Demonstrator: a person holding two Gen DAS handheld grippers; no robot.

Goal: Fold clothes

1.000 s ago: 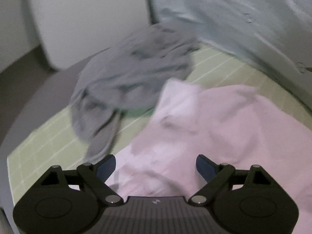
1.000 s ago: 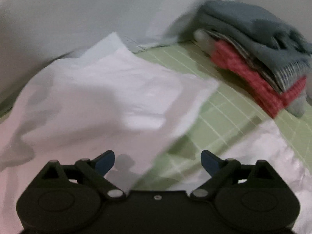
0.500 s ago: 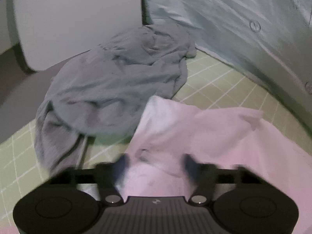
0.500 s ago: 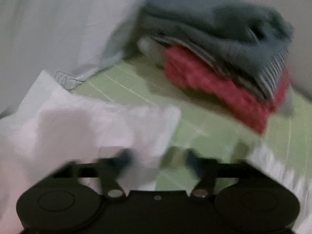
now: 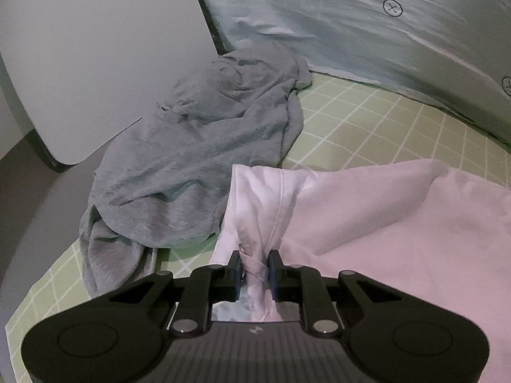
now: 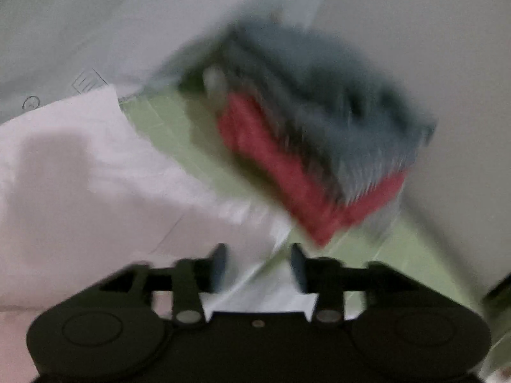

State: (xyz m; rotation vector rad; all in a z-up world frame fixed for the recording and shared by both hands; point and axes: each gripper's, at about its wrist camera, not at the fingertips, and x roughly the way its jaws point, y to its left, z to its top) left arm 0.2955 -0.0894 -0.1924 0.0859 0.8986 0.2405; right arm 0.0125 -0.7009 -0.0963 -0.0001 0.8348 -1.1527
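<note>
One pale shirt (image 5: 383,223), two tongs.

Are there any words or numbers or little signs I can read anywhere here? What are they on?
No words or numbers can be read.
"X" in a circle: printed on the pale blue-grey bed cover, left wrist view.
Small pale logo on the black left hand-held gripper: too small to read.
Sketchy marks in the right wrist view: too blurred.
</note>
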